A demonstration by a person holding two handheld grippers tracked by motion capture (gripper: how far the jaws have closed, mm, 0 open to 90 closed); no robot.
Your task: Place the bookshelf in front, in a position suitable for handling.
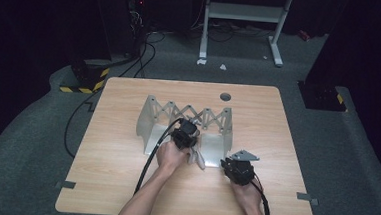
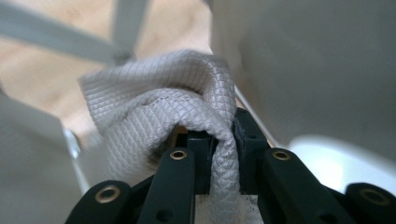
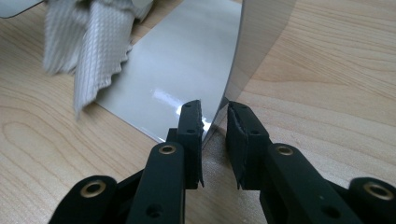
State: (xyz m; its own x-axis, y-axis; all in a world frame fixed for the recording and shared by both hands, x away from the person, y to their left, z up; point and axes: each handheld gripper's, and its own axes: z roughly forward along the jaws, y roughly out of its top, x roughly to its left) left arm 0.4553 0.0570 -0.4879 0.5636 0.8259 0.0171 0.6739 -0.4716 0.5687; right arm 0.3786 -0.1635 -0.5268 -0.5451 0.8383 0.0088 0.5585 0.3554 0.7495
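Two tongs, two jobs — one wipes, one steadies.
Your left tongs (image 2: pixel 219 154) pinch the grey cloth (image 2: pixel 163 112) over the folding rack's (image 1: pixel 188 118) base plate on the worktop (image 1: pixel 123 183), presumably to wipe it. The right gripper view shows your right tongs (image 3: pixel 215 140) astride the rack's side-panel edge — whether they clamp it, I cannot tell.

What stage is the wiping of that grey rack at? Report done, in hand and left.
Done: the left gripper is shut on the grey cloth and sits over the rack's base. In hand: the right gripper straddles the rack's side wall, apparently to steady it; whether its pads press cannot be told. Left: probably most of the wiping, though the surfaces show no marks to judge by.
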